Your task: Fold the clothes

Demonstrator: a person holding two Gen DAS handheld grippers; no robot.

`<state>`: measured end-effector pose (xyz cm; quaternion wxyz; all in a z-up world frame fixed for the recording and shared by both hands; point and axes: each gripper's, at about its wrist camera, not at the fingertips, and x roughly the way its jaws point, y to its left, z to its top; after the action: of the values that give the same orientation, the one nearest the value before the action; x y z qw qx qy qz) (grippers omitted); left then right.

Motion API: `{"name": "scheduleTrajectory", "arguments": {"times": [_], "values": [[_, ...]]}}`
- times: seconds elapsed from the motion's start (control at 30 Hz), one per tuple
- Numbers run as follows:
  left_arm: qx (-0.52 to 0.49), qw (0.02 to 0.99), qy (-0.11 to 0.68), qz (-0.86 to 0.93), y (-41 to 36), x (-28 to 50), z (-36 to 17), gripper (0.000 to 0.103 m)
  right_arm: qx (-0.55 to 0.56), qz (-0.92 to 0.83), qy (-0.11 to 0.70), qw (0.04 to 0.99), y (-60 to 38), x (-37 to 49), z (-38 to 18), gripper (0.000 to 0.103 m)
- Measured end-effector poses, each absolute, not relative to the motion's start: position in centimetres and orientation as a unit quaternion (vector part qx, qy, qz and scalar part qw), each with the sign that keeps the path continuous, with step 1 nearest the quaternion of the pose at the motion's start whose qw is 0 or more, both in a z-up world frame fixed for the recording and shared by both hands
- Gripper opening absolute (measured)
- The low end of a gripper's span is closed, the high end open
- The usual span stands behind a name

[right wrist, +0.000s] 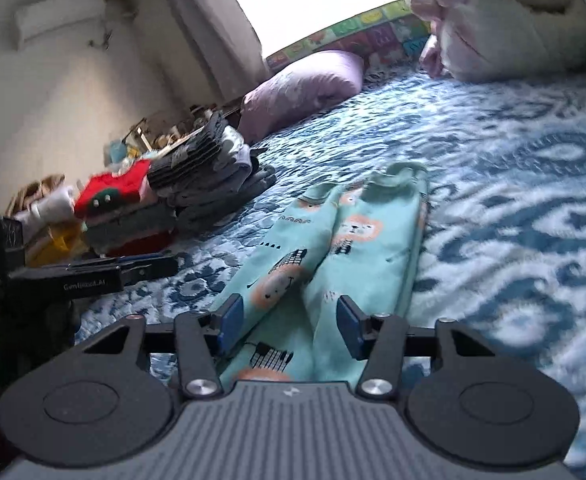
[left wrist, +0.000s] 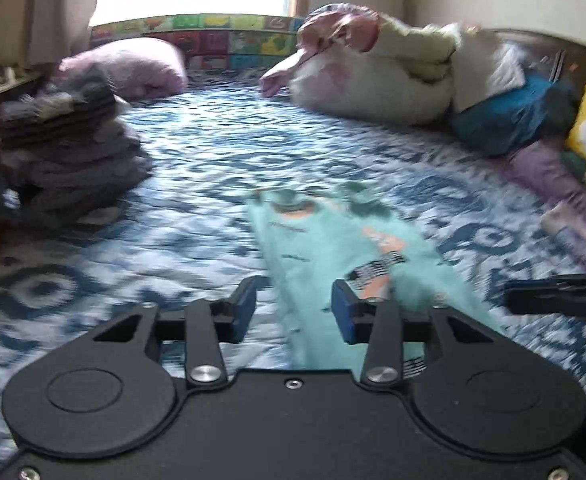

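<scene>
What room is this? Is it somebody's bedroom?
Most likely a bedroom: a bed with a blue patterned quilt, a lilac pillow by the window, and a stack of folded clothes beside the mint pajama pants.

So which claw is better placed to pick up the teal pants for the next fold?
Probably the right claw: open, with the teal pants centred between its pads. The left claw, also open, sits toward the garment's left edge.
</scene>
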<state>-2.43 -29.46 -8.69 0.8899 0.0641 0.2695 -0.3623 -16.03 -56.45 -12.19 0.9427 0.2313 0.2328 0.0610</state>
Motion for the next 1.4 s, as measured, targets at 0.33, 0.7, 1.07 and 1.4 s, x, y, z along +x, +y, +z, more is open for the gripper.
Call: {"name": "scheduleTrajectory", "arguments": {"times": [0.33, 0.7, 1.07, 1.4], "values": [[0.145, 0.874, 0.27, -0.378, -32.0, -2.9, -13.2, 0.022, 0.201, 0.07, 0.238, 0.948, -54.9, -14.1, -15.8, 0.038], [0.12, 0.883, 0.226, -0.394, -33.6, -0.9, -9.0, 0.023, 0.174, 0.067, 0.199, 0.962, -54.6, -15.0, -15.1, 0.036], [0.18, 0.854, 0.281, -0.399, -39.7, 5.0, -10.4, 0.024, 0.212, 0.055, 0.242, 0.945, -56.6, -13.4, -16.6, 0.036], [0.218, 0.841, 0.339, -0.361, -45.5, 12.5, -13.1, 0.025, 0.233, 0.061, 0.243, 0.94, -57.1, -13.3, -17.3, 0.034]]}}
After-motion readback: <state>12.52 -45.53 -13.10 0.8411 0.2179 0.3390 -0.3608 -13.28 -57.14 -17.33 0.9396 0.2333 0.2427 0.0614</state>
